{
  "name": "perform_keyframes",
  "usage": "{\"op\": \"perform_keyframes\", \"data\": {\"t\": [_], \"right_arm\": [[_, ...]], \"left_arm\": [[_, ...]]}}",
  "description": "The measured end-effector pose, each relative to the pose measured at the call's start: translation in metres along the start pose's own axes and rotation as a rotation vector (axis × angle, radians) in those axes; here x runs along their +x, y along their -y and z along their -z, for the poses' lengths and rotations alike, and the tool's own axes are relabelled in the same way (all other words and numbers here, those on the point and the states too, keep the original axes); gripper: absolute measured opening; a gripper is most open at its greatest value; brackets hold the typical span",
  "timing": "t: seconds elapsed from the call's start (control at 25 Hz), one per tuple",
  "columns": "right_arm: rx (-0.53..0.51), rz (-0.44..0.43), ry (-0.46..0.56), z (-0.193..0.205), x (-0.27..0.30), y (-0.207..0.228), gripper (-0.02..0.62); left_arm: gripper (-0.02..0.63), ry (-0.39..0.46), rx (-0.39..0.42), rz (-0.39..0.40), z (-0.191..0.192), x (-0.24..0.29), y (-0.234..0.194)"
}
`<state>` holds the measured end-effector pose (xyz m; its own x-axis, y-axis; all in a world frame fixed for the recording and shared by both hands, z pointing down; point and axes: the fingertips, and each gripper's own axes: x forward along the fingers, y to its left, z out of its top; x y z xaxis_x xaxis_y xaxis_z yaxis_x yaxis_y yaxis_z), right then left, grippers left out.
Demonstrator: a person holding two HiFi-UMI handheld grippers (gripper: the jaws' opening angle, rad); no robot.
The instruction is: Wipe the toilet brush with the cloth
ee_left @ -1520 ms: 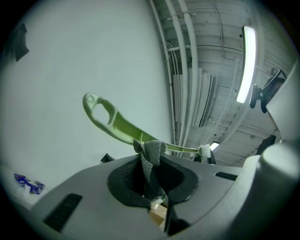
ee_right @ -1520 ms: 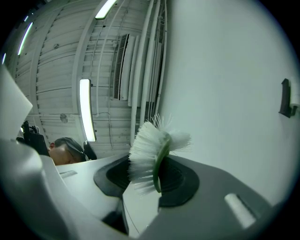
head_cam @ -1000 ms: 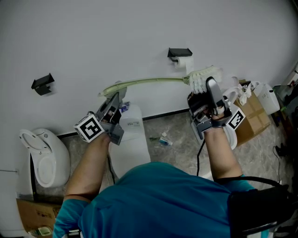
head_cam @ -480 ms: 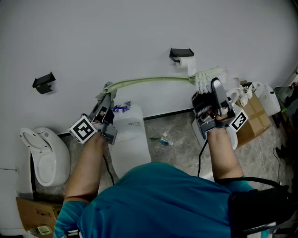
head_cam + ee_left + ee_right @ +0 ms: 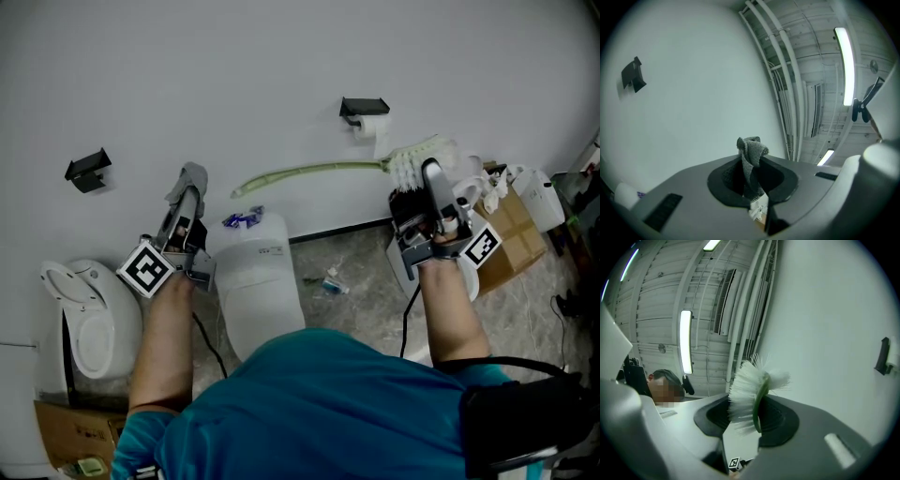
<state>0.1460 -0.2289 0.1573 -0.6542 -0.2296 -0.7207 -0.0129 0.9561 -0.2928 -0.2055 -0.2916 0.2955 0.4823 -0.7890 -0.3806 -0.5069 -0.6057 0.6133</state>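
Head view: the right gripper (image 5: pixel 429 174) clamps the toilet brush (image 5: pixel 309 171) by its bristle head, handle level in mid-air. The left gripper (image 5: pixel 188 190) pinches the soft cloth (image 5: pixel 193 173), apart from the handle's tip. The handle looks light, probably springy; wrap it near the head.

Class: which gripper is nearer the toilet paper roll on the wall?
Right. The right gripper sits just right of and below the toilet paper roll; the left gripper is far to its left.
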Motion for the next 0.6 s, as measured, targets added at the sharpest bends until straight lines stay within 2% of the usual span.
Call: {"op": "perform_keyframes", "data": {"t": [0.12, 0.24, 0.36, 0.48, 0.6], "right_arm": [[-0.014, 0.023, -0.032, 0.004, -0.002, 0.005, 0.140], [-0.020, 0.035, -0.079, 0.015, 0.002, 0.010, 0.140], [-0.063, 0.010, -0.160, 0.040, 0.004, 0.003, 0.141], [-0.193, -0.035, -0.320, 0.072, 0.008, -0.009, 0.141], [-0.374, -0.083, -0.514, 0.108, 0.011, -0.023, 0.141]], "left_arm": [[0.038, -0.048, 0.047, 0.006, 0.017, 0.001, 0.012], [0.038, -0.107, 0.169, 0.022, 0.030, 0.009, 0.029], [0.040, -0.188, 0.301, 0.076, 0.045, 0.017, 0.053], [0.038, -0.260, 0.455, 0.153, 0.054, 0.029, 0.086], [0.040, -0.312, 0.563, 0.233, 0.059, 0.040, 0.118]]}}
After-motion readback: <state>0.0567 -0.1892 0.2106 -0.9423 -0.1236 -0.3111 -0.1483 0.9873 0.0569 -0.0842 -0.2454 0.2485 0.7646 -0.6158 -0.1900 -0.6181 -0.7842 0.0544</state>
